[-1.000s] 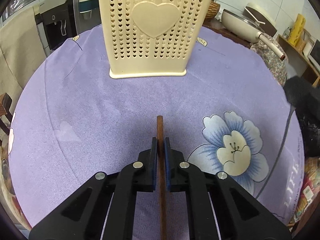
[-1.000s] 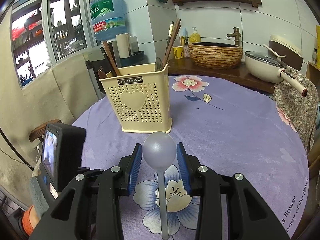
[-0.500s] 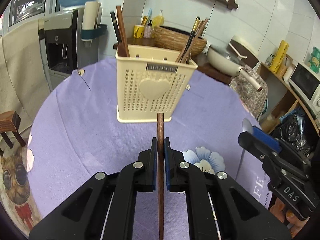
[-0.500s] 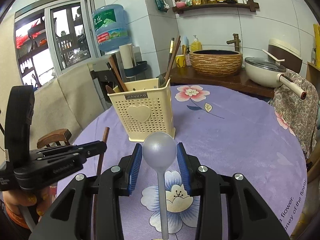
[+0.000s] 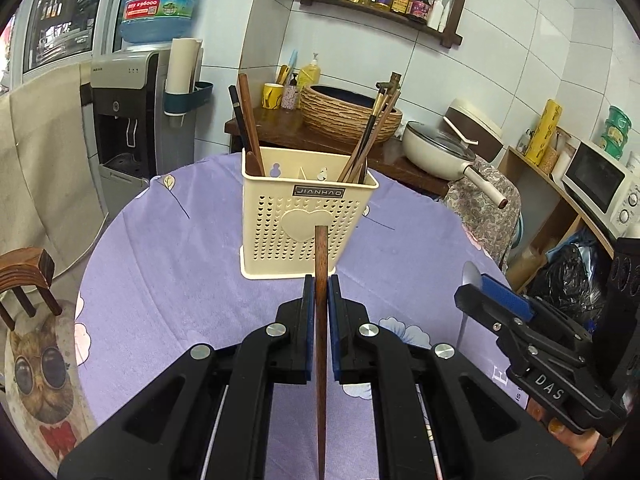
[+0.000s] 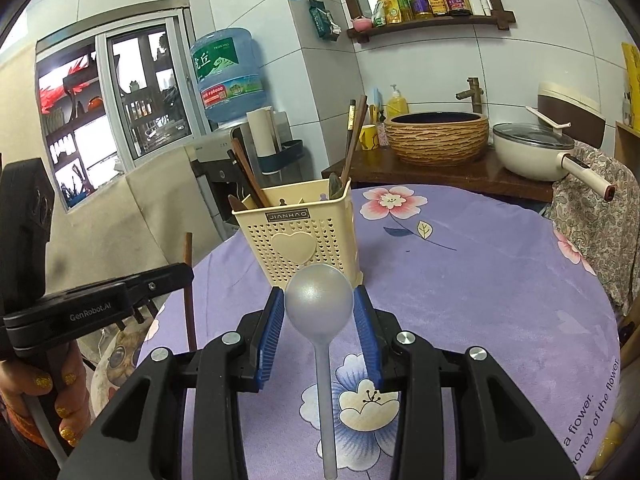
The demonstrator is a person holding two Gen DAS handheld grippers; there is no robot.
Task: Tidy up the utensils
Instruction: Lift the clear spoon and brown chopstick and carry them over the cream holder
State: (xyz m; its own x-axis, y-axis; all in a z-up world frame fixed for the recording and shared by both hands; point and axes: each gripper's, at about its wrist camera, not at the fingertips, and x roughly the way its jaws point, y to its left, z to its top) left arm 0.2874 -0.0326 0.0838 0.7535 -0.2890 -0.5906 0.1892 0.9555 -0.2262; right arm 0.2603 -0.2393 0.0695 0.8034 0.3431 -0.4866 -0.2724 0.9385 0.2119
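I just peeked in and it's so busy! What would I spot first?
Probably the cream holder with a heart, standing mid-table on the purple cloth with sticks poking out. Then the left tool pinching a brown chopstick, and the right tool gripping a grey spoon in front of the holder.

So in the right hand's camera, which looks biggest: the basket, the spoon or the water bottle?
1. Spoon, though it sits nearest the camera.
2. Basket.
3. Water bottle, though it stands farthest back.
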